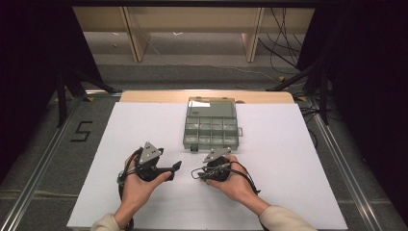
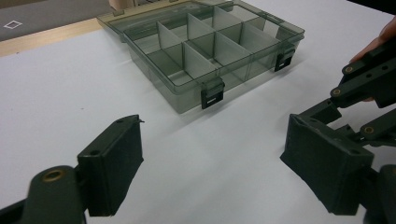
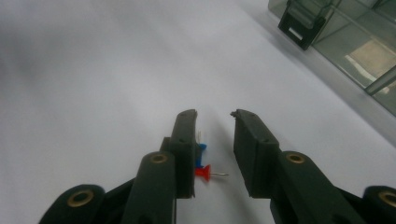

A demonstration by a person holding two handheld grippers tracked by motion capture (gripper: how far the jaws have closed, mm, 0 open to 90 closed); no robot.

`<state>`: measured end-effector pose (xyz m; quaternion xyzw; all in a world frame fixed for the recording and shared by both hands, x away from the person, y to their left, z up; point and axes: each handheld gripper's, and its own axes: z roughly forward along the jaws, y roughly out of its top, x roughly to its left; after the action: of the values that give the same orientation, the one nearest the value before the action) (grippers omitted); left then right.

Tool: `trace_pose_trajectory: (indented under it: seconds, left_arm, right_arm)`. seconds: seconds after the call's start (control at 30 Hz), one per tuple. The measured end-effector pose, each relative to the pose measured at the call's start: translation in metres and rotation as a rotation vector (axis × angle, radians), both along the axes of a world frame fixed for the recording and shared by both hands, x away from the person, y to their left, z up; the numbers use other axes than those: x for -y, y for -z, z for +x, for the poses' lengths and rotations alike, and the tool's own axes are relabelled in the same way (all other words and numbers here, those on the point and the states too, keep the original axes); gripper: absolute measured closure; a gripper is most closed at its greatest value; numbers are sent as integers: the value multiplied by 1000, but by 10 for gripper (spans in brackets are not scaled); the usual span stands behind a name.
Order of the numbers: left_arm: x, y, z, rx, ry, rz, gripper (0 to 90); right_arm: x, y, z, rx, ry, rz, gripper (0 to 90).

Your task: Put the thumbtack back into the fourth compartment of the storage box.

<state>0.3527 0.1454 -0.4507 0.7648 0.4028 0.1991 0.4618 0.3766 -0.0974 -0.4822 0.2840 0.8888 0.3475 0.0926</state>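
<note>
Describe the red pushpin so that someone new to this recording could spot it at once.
Start at the white table, near the grey divided box. Between the jaws of the right gripper lie some pushpins; the red pushpin lies nearest the camera, metal point aimed at the other jaw, unlike the blue pushpin behind it.

From where I stand, one sign reads: a black "5" [image 1: 82, 131] marked on the grey floor [image 1: 43, 144] left of my table; nothing else legible.

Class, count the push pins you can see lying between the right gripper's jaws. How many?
2: a red push pin and a blue push pin just beyond it, both beside the left-hand jaw. Others may be hidden behind it.
</note>
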Motion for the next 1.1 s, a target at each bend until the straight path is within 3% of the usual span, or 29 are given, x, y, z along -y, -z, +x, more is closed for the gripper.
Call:
trace_pose_trajectory:
  seconds: [0.03, 0.1, 0.17, 0.23, 0.27, 0.43, 0.53, 0.6, 0.7, 0.83, 0.87, 1.03, 1.07, 1.1]
  left_arm:
    - [0, 0, 0, 1, 4, 2, 189]
    - [0, 0, 0, 4, 6, 9, 189]
    - [1, 0, 0, 2, 1, 3, 189]
    - [0, 0, 0, 1, 3, 4, 189]
    - [0, 0, 0, 5, 8, 9, 189]
    - [0, 0, 0, 2, 1, 2, 190]
    - [0, 0, 1, 4, 7, 11, 192]
    - [0, 0, 1, 4, 6, 11, 192]
    - [0, 0, 0, 4, 1, 2, 193]
    - [-1, 0, 1, 5, 1, 8, 194]
    - [0, 0, 1, -1, -5, 0, 194]
    - [0, 1, 1, -5, 0, 3, 195]
    - [0, 1, 1, 4, 4, 15, 195]
    - [0, 1, 1, 7, 8, 17, 195]
  right_arm:
    - [0, -1, 0, -26, 0, -9, 707]
    - [-2, 1, 0, -17, 6, -14, 715]
    - [-2, -1, -1, -40, 9, -26, 721]
    - [-3, 0, -1, -37, 5, -37, 727]
    - [-3, 2, 0, -7, -4, -42, 733]
    - [-6, 1, -3, -10, -5, -60, 802]
    - [-6, 1, -2, -27, -1, -49, 833]
    - [-5, 3, -1, -11, -5, -43, 835]
    - [-6, 0, -1, -47, 4, -43, 837]
    - [-5, -2, 0, -32, 9, -17, 837]
    - [-3, -6, 2, -3, 7, -1, 837]
    - [1, -17, 10, 9, -8, 29, 837]
    - [4, -22, 13, -9, 5, 44, 837]
    - [5, -24, 15, 10, 6, 53, 837]
